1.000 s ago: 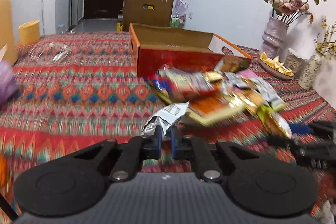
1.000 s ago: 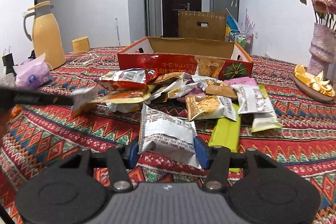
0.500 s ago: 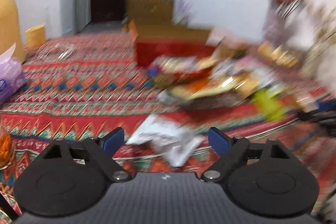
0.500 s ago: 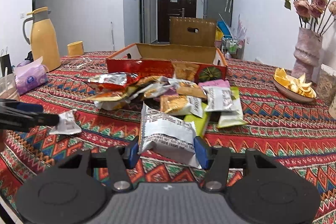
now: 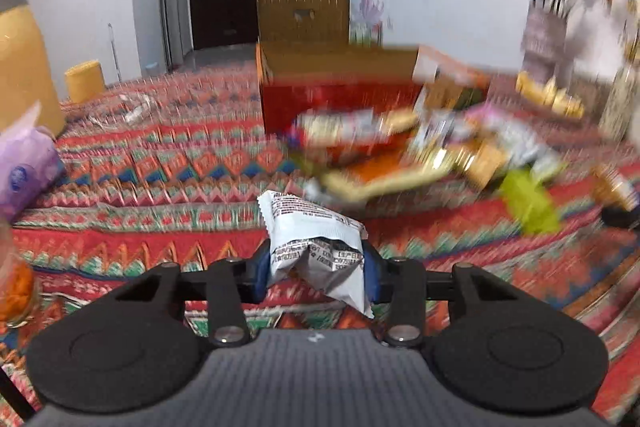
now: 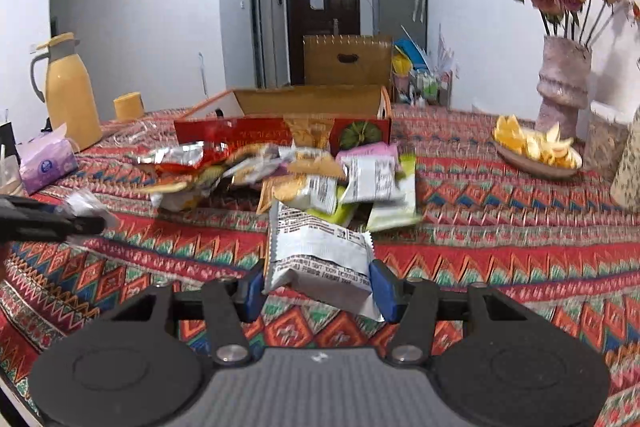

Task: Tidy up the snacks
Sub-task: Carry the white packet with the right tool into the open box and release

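My left gripper [image 5: 316, 269] is shut on a white snack packet [image 5: 316, 239], crumpled between the blue pads, low over the patterned tablecloth. My right gripper [image 6: 318, 287] is shut on a similar white snack packet [image 6: 316, 251] and holds it above the cloth. A pile of mixed snack packets [image 6: 304, 175] lies in front of an open red cardboard box [image 6: 280, 131]; the pile [image 5: 420, 155] and box [image 5: 340, 103] are blurred in the left wrist view. The left gripper also shows at the left edge of the right wrist view [image 6: 86, 217].
A yellow thermos [image 6: 68, 95], a yellow cup [image 6: 128, 105] and a purple tissue pack [image 6: 46, 163] stand at the left. A plate of orange peel [image 6: 536, 149] and a vase of dried roses [image 6: 562, 83] stand at the right. A brown crate [image 6: 346, 59] stands behind the table.
My left gripper let go of its packet, opened wide over it, and has now shut on it again across its width. My right gripper pulled back and rose with its packet.
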